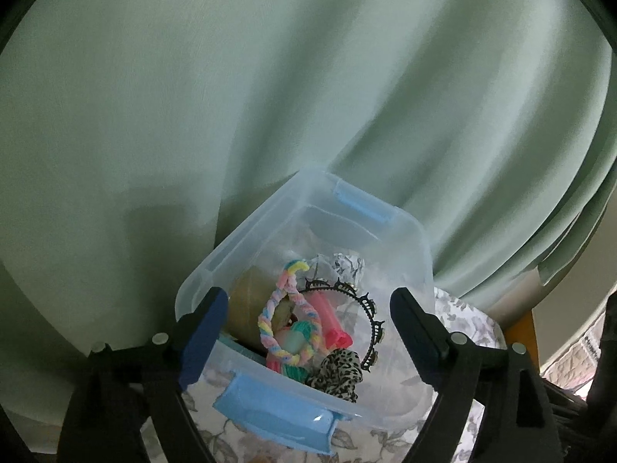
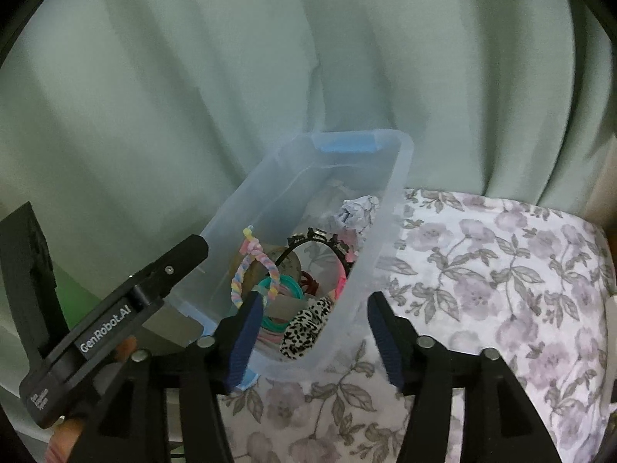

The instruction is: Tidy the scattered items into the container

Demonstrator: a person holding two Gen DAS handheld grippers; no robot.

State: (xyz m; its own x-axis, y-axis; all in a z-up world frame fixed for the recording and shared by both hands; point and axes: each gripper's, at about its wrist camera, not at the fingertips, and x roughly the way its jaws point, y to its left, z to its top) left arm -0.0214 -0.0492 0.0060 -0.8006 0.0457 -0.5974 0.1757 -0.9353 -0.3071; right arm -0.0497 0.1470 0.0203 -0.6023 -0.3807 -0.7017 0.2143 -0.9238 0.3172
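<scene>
A clear plastic container (image 1: 408, 239) with blue latches (image 1: 270, 413) stands on a flowered cloth. It holds a pastel twisted rope ring (image 1: 270, 320), a brown tape roll (image 1: 246, 305), a black toothed headband (image 1: 358, 301), a pink clip (image 1: 327, 316), a leopard scrunchie (image 1: 335, 370) and a crumpled patterned wad (image 1: 349, 266). My left gripper (image 1: 308, 305) hangs open above the container's near end, with nothing gripped. My right gripper (image 2: 314, 308) is open too and straddles the near right wall of the container (image 2: 389, 200); its pads do not press on it. The scrunchie (image 2: 304, 328) lies just below.
A pale green curtain (image 1: 308, 96) hangs right behind the container. The flowered cloth (image 2: 501, 270) spreads out to the right. An orange wooden post (image 1: 520, 328) stands at the right edge. A finger of the left gripper (image 2: 169, 266) reaches in beside the container's left wall.
</scene>
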